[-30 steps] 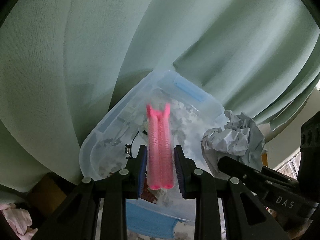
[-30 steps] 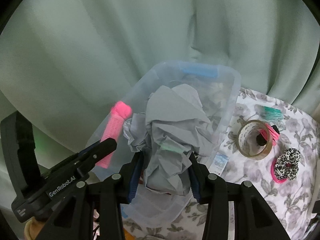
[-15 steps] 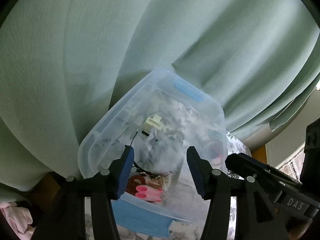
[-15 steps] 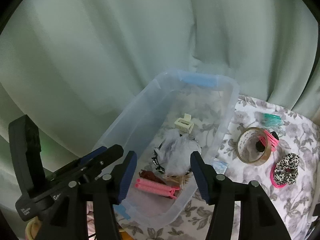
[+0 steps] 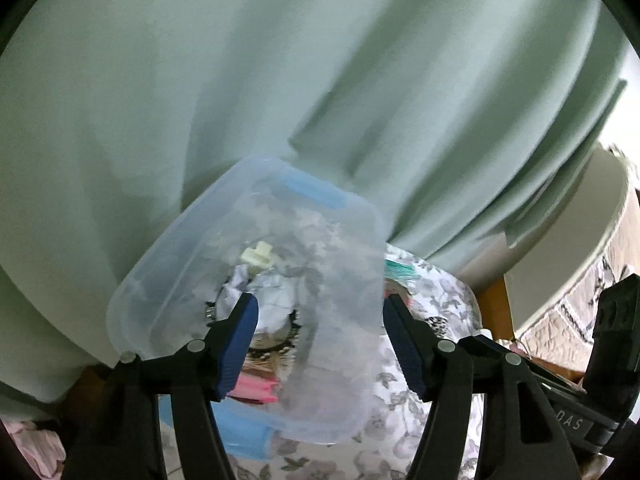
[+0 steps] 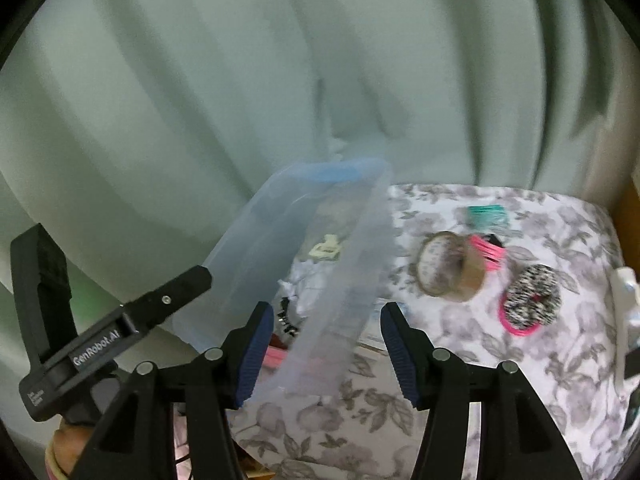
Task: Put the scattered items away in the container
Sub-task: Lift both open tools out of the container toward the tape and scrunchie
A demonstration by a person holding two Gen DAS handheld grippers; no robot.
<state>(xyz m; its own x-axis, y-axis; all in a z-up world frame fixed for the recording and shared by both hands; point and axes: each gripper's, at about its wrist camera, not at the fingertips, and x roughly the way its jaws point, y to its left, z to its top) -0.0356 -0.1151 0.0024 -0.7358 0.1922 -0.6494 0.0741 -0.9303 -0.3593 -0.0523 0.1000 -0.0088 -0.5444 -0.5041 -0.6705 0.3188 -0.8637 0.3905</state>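
Green curtain behind the bin (image 6: 320, 240), both my jaws open and empty; the tape roll (image 6: 448, 268) right of it looks light, stiff, best pinched across its wall.

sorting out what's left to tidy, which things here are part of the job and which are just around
Part of the job:
- clear bin
- tape roll
- leopard scrunchie
- pink comb
- teal item
- crumpled paper, already in the bin
- cream claw clip, in the bin

Just around:
- green curtain
- floral cloth
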